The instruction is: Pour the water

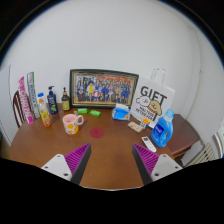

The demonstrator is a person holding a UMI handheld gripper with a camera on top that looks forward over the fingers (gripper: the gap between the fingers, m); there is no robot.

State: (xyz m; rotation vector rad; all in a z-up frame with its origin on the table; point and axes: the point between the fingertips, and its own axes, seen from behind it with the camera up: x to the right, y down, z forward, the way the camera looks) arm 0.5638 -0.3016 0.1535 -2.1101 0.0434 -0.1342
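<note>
Your gripper (111,165) is released: its two fingers stand wide apart with nothing between them, and you can see the purple pads (78,158) on their inner faces. Both fingers hang over the near edge of the wooden desk (100,148), and a stretch of bare wood lies just ahead of them.

Beyond the right finger, a white remote (149,144) lies close to the desk's right edge. Just past it stands a blue water bottle (163,130), also near the right edge, with small items beside it that are too small for you to make out. Further in, a blue box (121,113) sits right of the desk's middle.

Near the middle of the desk there is a small pink round thing (97,131); you cannot tell what it is. Left of it stands a mug (72,123), upright, its handle toward the middle. Behind the mug, along the left part of the back edge, a row of bottles (48,103) stands upright, with a tall pink package (26,98) at the far left corner.

At the back edge, a framed picture (103,88) leans against the wall. To its right a white bag (153,98) printed with "GIFT" stands upright.
</note>
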